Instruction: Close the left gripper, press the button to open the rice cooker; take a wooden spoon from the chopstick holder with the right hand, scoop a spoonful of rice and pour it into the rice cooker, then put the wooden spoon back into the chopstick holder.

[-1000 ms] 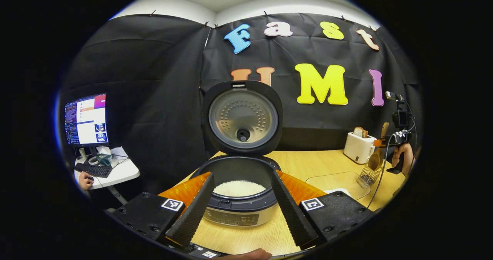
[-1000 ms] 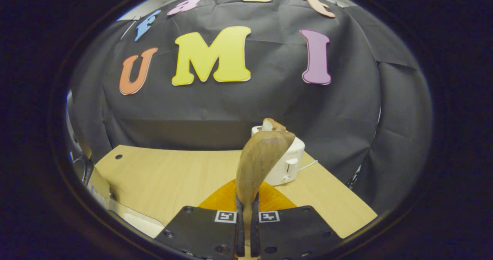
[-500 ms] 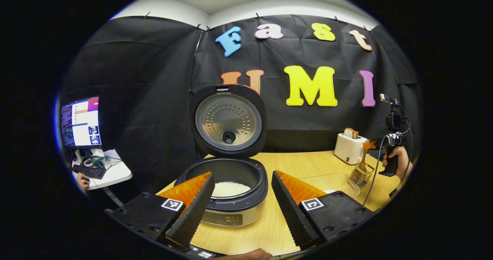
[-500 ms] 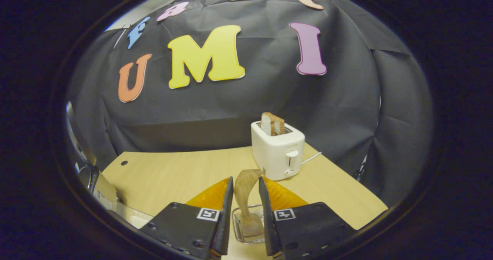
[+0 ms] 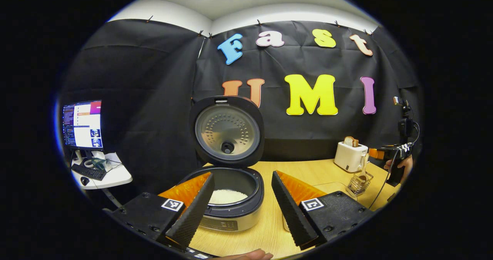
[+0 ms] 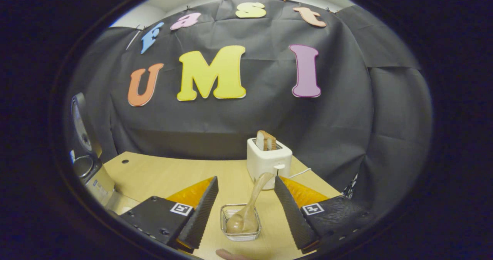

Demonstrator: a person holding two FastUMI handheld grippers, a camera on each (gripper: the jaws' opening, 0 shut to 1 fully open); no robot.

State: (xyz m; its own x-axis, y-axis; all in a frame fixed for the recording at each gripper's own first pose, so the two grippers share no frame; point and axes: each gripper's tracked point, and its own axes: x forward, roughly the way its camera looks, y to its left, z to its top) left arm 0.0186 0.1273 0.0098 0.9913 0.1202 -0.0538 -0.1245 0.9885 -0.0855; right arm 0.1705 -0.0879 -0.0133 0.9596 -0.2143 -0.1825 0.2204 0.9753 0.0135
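The rice cooker (image 5: 227, 213) stands with its lid (image 5: 227, 131) raised and white rice (image 5: 227, 195) in the pot. My left gripper (image 5: 242, 174) is open in front of it, one finger on each side of the pot and touching nothing. The wooden spoon (image 6: 246, 213) stands bowl-down in the wire chopstick holder (image 6: 239, 237), its handle leaning up toward the toaster. My right gripper (image 6: 245, 180) is open, its fingers wide apart on either side of the holder and clear of the spoon. In the left gripper view, the right gripper (image 5: 385, 152) hangs by the holder (image 5: 359, 182).
A white toaster (image 6: 268, 160) with bread in it stands just behind the holder on the wooden table (image 6: 165, 175). The rice cooker (image 6: 90, 175) shows at the left edge. A monitor (image 5: 83, 125) and a small side table (image 5: 102, 175) stand off to the left.
The right gripper lowered the spoon into the holder, let go of it, opened wide and drew back. The left gripper stayed open and backed off a little from the cooker.
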